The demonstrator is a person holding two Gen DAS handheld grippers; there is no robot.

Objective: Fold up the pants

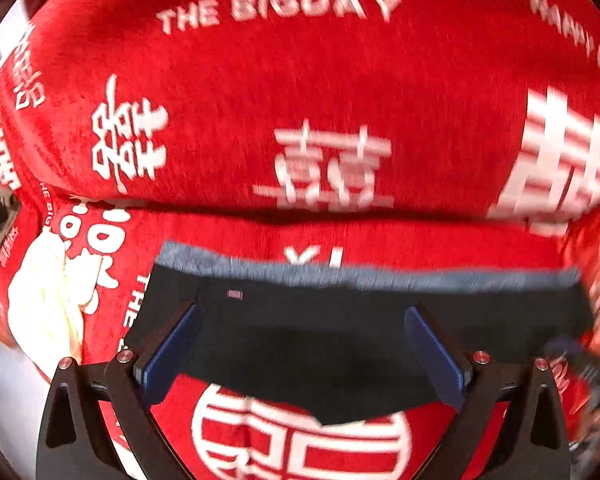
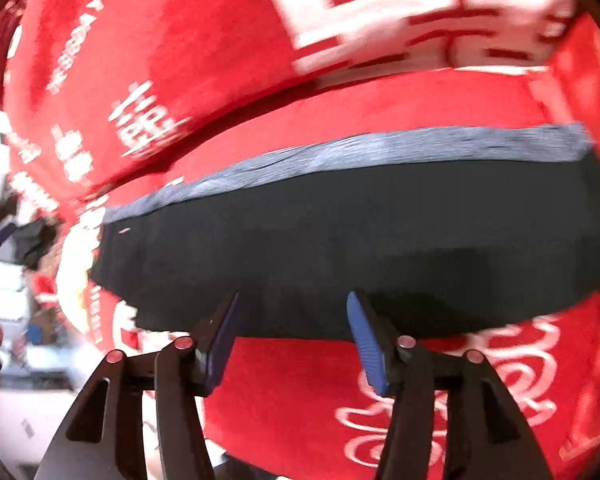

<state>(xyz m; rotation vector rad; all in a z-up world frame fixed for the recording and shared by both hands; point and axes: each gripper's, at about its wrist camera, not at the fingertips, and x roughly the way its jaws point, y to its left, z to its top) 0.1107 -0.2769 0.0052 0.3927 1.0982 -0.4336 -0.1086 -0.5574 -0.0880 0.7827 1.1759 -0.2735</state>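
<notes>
Folded black pants point(image 1: 340, 344) with a grey-blue waistband point(image 1: 380, 278) lie flat on a red blanket point(image 1: 300, 80) printed with white characters and letters. My left gripper point(image 1: 303, 312) hovers over the pants with its blue pads point(image 1: 172, 352) spread wide and nothing pressed between them. In the right wrist view the same pants point(image 2: 340, 232) stretch across the middle, waistband point(image 2: 380, 148) on the far side. My right gripper point(image 2: 294, 300) stands open above the near edge of the pants, and its pads point(image 2: 366, 344) touch no cloth.
The red blanket point(image 2: 300, 400) covers nearly everything and bulges into a thick ridge point(image 1: 260, 184) behind the pants. A cream-white patch point(image 1: 40, 304) shows at the left. Blurred clutter and a pale floor point(image 2: 16, 280) lie past the blanket's left edge.
</notes>
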